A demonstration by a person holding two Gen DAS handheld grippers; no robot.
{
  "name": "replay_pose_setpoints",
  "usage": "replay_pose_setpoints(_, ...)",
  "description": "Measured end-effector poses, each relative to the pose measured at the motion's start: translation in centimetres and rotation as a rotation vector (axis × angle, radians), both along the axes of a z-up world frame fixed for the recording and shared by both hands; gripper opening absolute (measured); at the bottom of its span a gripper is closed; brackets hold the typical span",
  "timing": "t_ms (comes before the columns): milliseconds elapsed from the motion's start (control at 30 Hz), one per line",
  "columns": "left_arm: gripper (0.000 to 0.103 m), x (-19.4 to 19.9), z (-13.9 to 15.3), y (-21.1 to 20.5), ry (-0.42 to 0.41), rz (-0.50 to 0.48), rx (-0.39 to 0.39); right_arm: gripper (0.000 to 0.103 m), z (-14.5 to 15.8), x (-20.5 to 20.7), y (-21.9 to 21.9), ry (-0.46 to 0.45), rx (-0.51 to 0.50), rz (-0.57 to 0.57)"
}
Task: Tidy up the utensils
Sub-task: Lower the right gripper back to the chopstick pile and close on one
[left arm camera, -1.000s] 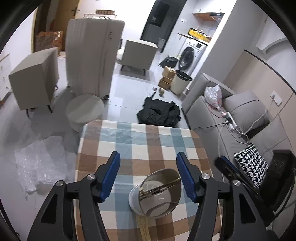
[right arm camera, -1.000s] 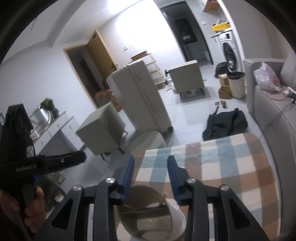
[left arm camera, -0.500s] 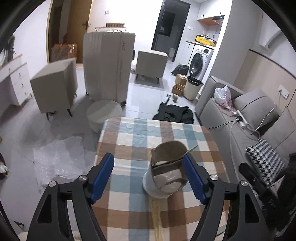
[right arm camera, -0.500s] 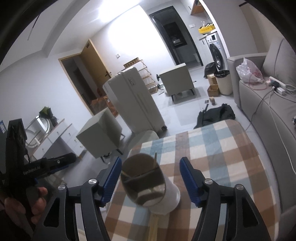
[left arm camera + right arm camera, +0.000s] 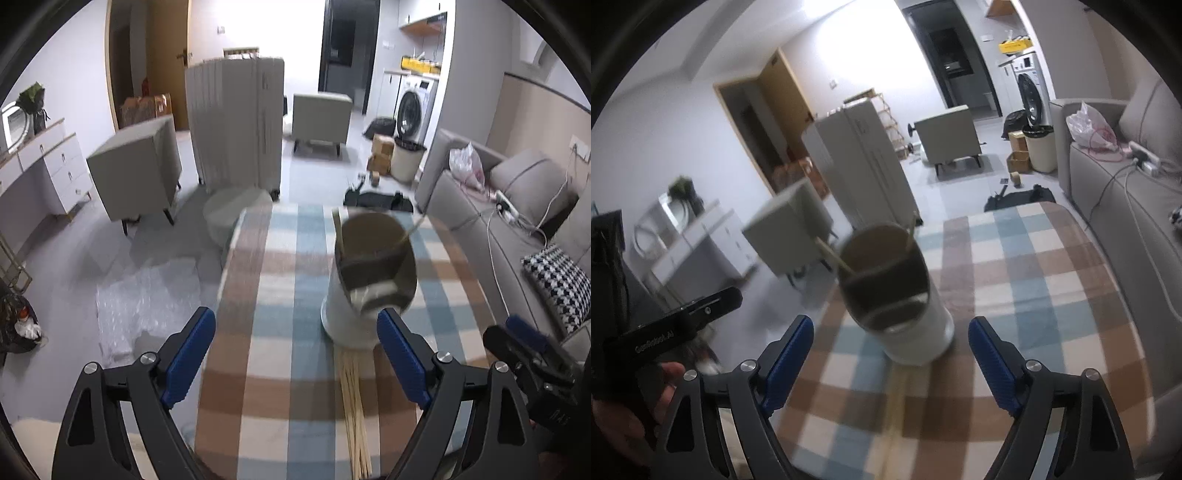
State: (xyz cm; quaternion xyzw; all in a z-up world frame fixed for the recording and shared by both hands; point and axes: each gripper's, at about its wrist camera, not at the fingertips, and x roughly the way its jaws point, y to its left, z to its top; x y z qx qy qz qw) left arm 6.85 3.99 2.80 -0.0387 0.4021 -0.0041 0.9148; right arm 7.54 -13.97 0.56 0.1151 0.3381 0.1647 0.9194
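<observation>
Left wrist view: the left hand-held gripper (image 5: 295, 358) has just been spreading its jaws, and nothing sits between them. One white utensil holder (image 5: 364, 291) stands on the checked surface (image 5: 258, 295), blurred, its divided mouth tilted toward the camera, with two chopsticks (image 5: 337, 232) leaning out. A bundle of chopsticks (image 5: 355, 410) lies near, long axis running near to far, its count unclear and its near end cut off.

Right wrist view: the right hand-held gripper (image 5: 891, 360) has likewise been opening, with nothing gripped. The holder (image 5: 905, 306) stands just beyond the fingertips; the bundle (image 5: 897, 402) is smeared by blur.
</observation>
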Motion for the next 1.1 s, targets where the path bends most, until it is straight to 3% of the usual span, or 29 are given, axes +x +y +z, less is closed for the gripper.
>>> replay_pose_setpoints(67, 0.086, -0.1, -0.5, -0.4, 0.013, -0.009, 0.007, 0.096, -0.3, 0.0, 0.2, 0.004, -0.024, 0.016)
replay_pose_setpoints(233, 0.086, 0.0, -2.6, -0.3, 0.036, 0.001, 0.026, 0.098, -2.1, 0.2, 0.4, 0.05, -0.047, 0.034)
replay_pose_setpoints(367, 0.086, 0.3, -5.2, -0.3, 0.112, 0.006, 0.116, 0.098, -4.5, 0.8, 1.0, 0.135, -0.081, 0.053)
replay_pose_setpoints(600, 0.086, 1.1, -6.9, 2.0, 0.209, 0.071, 0.051, 0.097, -8.3, 2.4, 2.5, 0.292, -0.092, 0.088)
replay_pose_setpoints(867, 0.086, 1.7, -8.6, 3.5, 0.305, 0.121, 0.042, 0.048, -12.6, 5.6, 5.0, 0.46, -0.07, 0.127)
replay_pose_setpoints(1100, 0.086, 2.0, -9.8, 4.5, 0.361, 0.122, 0.001, 0.032, -14.5, 7.8, 7.6, 0.514, -0.134, 0.155)
